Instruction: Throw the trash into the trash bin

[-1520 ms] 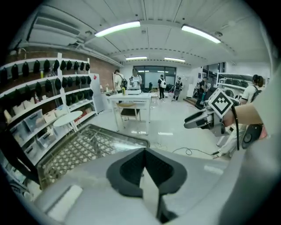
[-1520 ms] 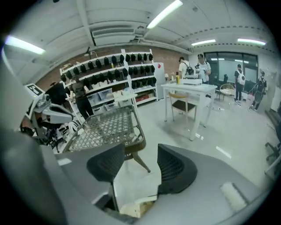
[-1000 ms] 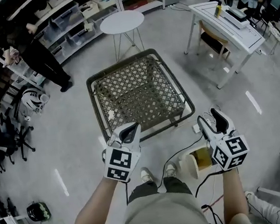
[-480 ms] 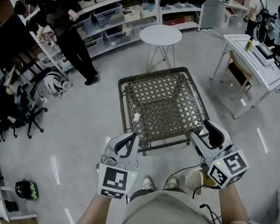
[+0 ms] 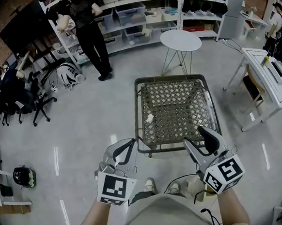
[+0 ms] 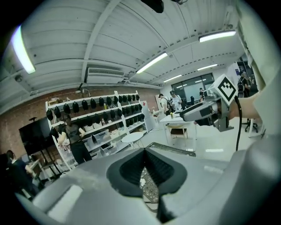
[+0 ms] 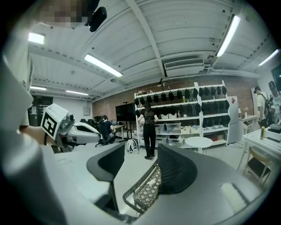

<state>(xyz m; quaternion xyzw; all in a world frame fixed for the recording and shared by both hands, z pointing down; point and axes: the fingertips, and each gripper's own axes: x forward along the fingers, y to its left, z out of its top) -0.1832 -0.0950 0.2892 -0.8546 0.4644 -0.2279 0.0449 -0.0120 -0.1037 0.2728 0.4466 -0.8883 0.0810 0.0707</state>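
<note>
white scrap (image 5: pixel 149 117) lies inside mesh trash bin (image 5: pixel 139 115), left part of its floor, as task wants. right hand-held gripper (image 5: pixel 194 137) jaws wide apart, nothing between. left hand-held gripper (image 5: pixel 126 144) jaws narrow, tips about meeting, empty. both hover at bin's near side. whether more trash remains: can't tell. pale object (image 5: pixel 191 187) by person's feet half hidden behind right hand-held gripper, unclear what.

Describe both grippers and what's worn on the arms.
The left gripper and right gripper have pale grey shells, dark ribbed pads and a white cube with black square markers. A black cable trails from the right one. Forearms unsleeved; beige top.
</note>
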